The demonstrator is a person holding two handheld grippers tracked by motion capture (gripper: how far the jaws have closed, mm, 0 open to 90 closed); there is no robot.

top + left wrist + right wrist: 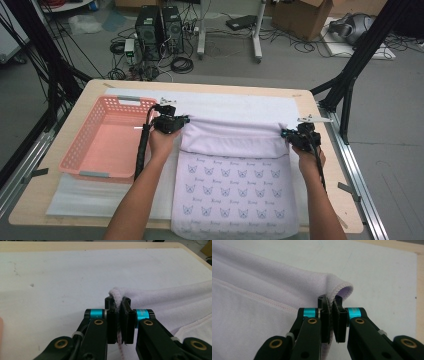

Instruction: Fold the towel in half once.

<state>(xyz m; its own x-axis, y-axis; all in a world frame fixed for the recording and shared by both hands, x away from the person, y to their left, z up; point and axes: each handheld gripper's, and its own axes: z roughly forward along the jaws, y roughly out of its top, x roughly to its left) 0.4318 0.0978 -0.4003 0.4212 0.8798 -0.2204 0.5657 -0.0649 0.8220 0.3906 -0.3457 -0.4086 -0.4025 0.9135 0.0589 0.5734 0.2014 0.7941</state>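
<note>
Now, high view: cloth (235,190) on table (200,86), far edge folded back; basket (107,137) at left, bare inside | left gripper view: left gripper (119,315) clamps cloth edge (115,293) | right gripper view: right gripper (331,312) pinches cloth corner (342,290)
</note>
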